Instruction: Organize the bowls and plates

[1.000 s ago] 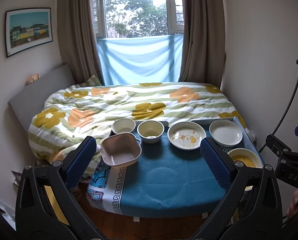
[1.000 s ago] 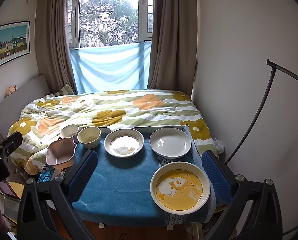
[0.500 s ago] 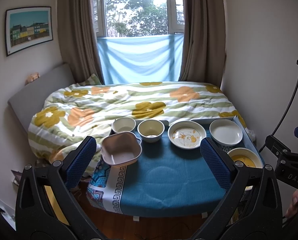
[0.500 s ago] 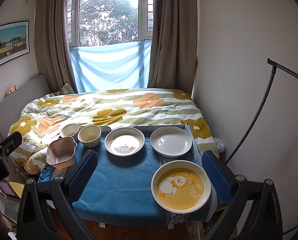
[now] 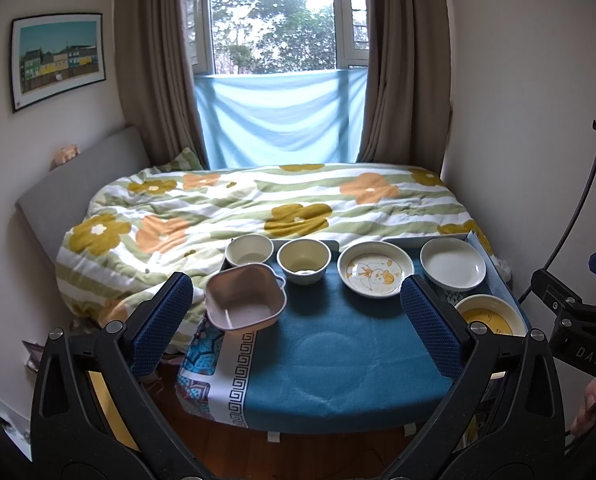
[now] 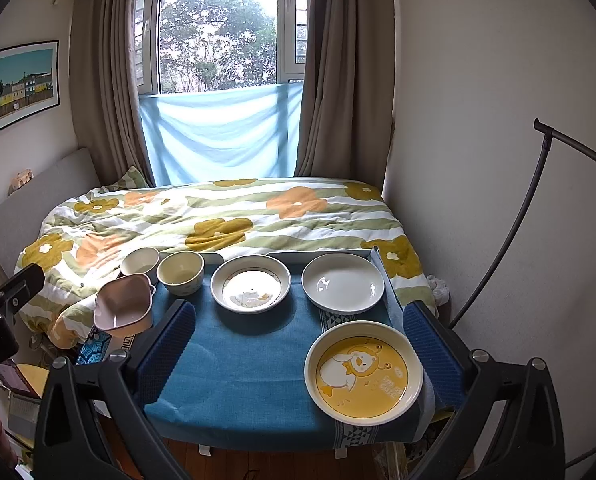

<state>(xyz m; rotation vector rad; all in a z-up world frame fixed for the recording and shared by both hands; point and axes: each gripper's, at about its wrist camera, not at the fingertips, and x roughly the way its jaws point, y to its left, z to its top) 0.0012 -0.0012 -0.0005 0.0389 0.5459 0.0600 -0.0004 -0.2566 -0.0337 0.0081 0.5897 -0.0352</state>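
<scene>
On a small table with a blue cloth (image 5: 338,344) stand a pink square bowl (image 5: 243,298), a white bowl (image 5: 249,249), a cream bowl (image 5: 304,260), a duck-print white plate (image 5: 375,274), a plain white plate (image 5: 452,263) and a yellow duck plate (image 6: 364,374). The same dishes show in the right wrist view: pink bowl (image 6: 123,306), cream bowl (image 6: 180,272), plain plate (image 6: 342,282). My left gripper (image 5: 298,328) is open and empty, short of the table's front edge. My right gripper (image 6: 298,344) is open and empty, with the yellow plate near its right finger.
A bed with a flowered quilt (image 5: 257,208) lies right behind the table. Walls close in on both sides. A black lamp arm (image 6: 538,208) curves at the right. The pink bowl overhangs the table's left edge. Wooden floor (image 5: 298,456) lies below.
Both views have drifted very slightly; the dishes sit as before and both grippers stay open.
</scene>
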